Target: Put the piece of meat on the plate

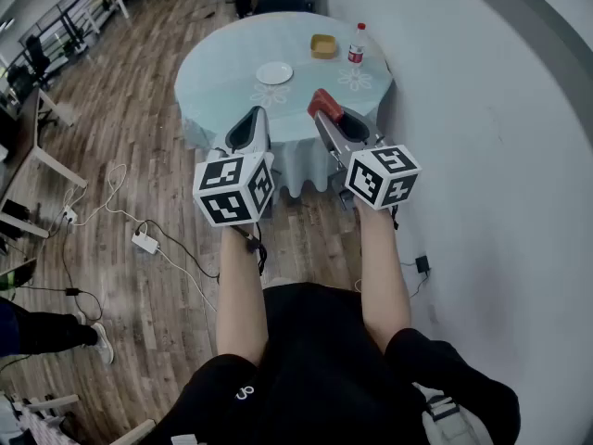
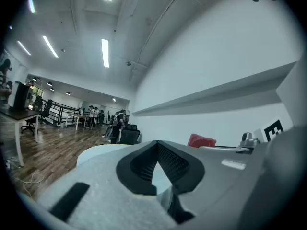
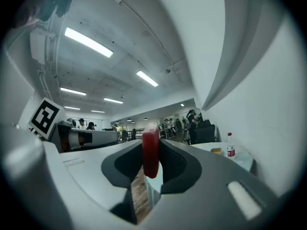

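Now, R claw (image 3: pixel 151 142) pinching meat (image 3: pixel 150 158), L claw (image 2: pixel 157 145) closed, empty

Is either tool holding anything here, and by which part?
The right tool pinches the red piece of meat by its flat sides, with one end poking past the jaws. The left tool is shut and empty.

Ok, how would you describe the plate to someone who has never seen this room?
Find the round table with the pale cloth by the white wall. The plate lies alone on its left-centre in the head view. It is the only flat white disc; the small yellow dish and the red-labelled bottle stand farther back, to its right.
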The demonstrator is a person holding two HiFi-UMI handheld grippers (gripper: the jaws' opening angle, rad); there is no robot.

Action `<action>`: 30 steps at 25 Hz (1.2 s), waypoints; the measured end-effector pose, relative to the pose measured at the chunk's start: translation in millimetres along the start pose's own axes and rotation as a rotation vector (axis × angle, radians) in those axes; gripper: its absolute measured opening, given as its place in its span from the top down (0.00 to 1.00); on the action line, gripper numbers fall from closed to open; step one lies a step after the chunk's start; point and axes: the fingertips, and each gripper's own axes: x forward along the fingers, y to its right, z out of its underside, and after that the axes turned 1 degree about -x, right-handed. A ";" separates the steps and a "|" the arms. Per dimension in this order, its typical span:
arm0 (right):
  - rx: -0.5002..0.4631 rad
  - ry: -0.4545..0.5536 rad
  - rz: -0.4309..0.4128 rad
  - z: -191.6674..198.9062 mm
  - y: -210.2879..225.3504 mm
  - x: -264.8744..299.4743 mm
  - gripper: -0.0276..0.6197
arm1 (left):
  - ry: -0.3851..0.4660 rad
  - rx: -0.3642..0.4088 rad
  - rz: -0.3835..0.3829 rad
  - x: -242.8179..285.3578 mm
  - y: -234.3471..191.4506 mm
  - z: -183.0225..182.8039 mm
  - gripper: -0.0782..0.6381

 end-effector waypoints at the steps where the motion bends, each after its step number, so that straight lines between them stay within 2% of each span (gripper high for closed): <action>1: 0.005 -0.012 -0.008 -14.2 -13.3 15.9 0.80 | -0.009 -0.005 -0.009 -2.5 -14.3 -18.9 0.90; 3: 0.028 -0.033 -0.019 -41.5 -29.4 45.4 0.80 | -0.030 -0.012 -0.025 -0.6 -36.9 -53.8 0.90; 5: 0.068 -0.048 -0.014 -66.4 -23.6 62.6 0.80 | -0.050 -0.014 -0.037 11.7 -42.4 -81.4 0.90; 8: 0.089 -0.053 0.008 -85.7 -13.2 54.5 0.80 | -0.062 -0.016 -0.039 13.1 -32.5 -97.6 0.90; 15: 0.119 0.005 0.012 -12.0 -63.7 20.5 0.80 | -0.039 0.007 -0.062 -66.9 -62.4 -29.3 0.90; 17: 0.120 0.004 0.004 6.2 -67.5 10.6 0.80 | -0.042 0.015 -0.078 -78.0 -61.8 -13.2 0.90; 19: 0.106 -0.026 -0.005 13.7 -66.8 12.7 0.80 | -0.051 -0.008 -0.107 -77.8 -69.4 -7.9 0.90; 22: 0.124 -0.048 0.012 15.6 -34.6 41.8 0.80 | -0.070 -0.054 -0.129 -43.8 -96.7 -0.1 0.90; 24: 0.147 -0.035 0.044 45.0 4.1 67.8 0.80 | -0.077 -0.054 -0.131 -6.1 -123.1 31.3 0.90; 27: 0.174 -0.025 0.092 109.0 61.6 103.8 0.80 | -0.097 -0.047 -0.118 58.6 -157.9 91.7 0.90; 30: 0.202 -0.033 0.150 135.9 107.8 145.9 0.80 | -0.116 -0.044 -0.069 124.6 -179.8 113.6 0.90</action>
